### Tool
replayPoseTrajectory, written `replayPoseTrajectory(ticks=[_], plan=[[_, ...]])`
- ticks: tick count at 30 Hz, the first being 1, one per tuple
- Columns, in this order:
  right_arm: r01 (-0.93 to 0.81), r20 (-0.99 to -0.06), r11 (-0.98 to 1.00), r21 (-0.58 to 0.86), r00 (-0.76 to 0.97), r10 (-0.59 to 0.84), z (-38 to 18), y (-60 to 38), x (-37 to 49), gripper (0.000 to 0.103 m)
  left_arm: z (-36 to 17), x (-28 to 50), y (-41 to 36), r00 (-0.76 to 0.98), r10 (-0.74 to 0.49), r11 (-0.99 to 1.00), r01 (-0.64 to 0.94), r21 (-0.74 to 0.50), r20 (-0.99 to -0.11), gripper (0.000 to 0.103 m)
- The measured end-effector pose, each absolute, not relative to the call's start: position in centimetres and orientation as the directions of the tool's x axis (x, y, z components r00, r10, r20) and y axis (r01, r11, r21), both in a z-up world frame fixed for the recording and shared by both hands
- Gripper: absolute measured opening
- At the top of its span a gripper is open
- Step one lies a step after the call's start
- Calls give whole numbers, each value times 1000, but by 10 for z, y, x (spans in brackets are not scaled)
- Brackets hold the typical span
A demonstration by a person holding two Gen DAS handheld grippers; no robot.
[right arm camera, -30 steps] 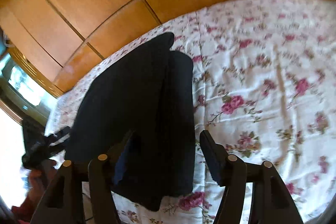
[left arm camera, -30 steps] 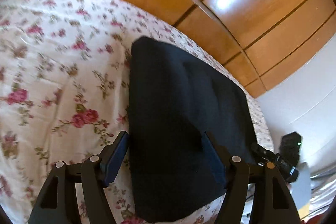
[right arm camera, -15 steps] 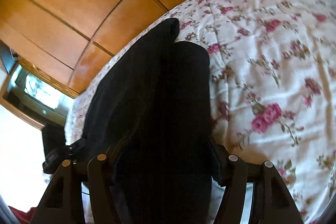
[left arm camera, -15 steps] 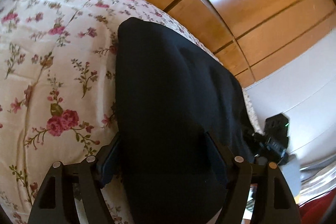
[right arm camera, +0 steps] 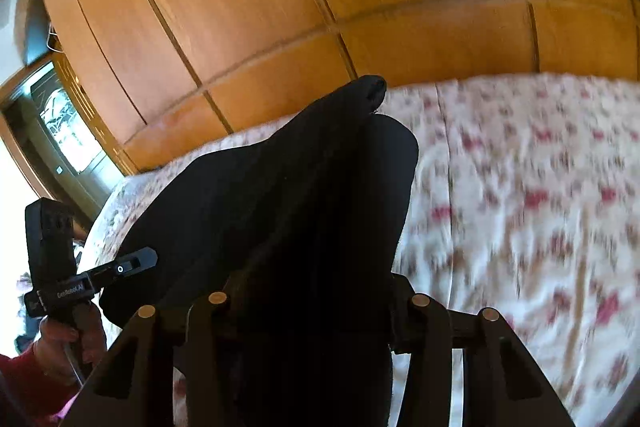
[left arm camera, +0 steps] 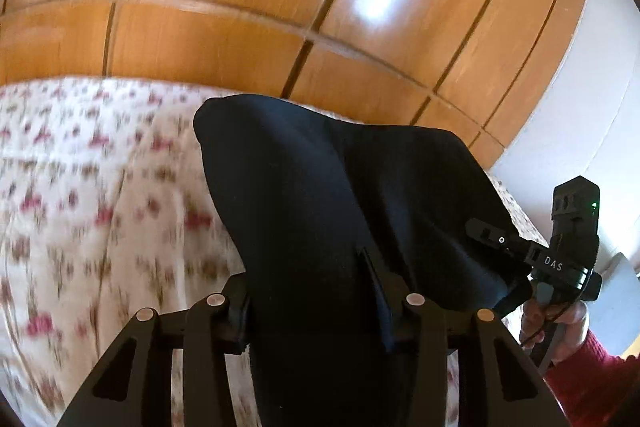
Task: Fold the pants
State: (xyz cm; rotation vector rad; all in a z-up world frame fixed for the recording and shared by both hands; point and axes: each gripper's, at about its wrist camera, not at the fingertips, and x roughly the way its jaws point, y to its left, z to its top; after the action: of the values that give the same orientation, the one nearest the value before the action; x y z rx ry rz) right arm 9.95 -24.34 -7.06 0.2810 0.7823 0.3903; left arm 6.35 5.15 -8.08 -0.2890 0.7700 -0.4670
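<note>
In the left wrist view, the left tool (left arm camera: 316, 295) has just been closing and is clamped on the near edge of the black pants (left arm camera: 340, 195), which rise off the floral bed (left arm camera: 100, 195). In the right wrist view, the right tool (right arm camera: 316, 311), also just closing, grips the same pants before wooden panels (right arm camera: 280, 7).

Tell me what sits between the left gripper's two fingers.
In the left wrist view, the left gripper, whose jaws have just been closing, has the near end of the black pants bunched between its fingers; nothing else.
</note>
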Motion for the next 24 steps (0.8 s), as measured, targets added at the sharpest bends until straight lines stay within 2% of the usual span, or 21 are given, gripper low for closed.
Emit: replayPoseTrajectory(ticks=[13,19,22,24], plan=[[-210,-575,908,364,716,396,-74,-256,238,47,-84,201,31,697,-416,907,268,-326,-584,46],[-150,-596,918,368,720,357,-98,-264,287,48,-112,256,29,669,-392,916,219,-336,-631,47],[-90,-651,941,327,700,293,-124,-270,304,57,-133,264,39,663,-404,905,187,-383,-631,57],[-63,-642,923,379,700,312,-133,-280,304,68,-146,257,45,688,-398,908,199,-370,-606,70]])
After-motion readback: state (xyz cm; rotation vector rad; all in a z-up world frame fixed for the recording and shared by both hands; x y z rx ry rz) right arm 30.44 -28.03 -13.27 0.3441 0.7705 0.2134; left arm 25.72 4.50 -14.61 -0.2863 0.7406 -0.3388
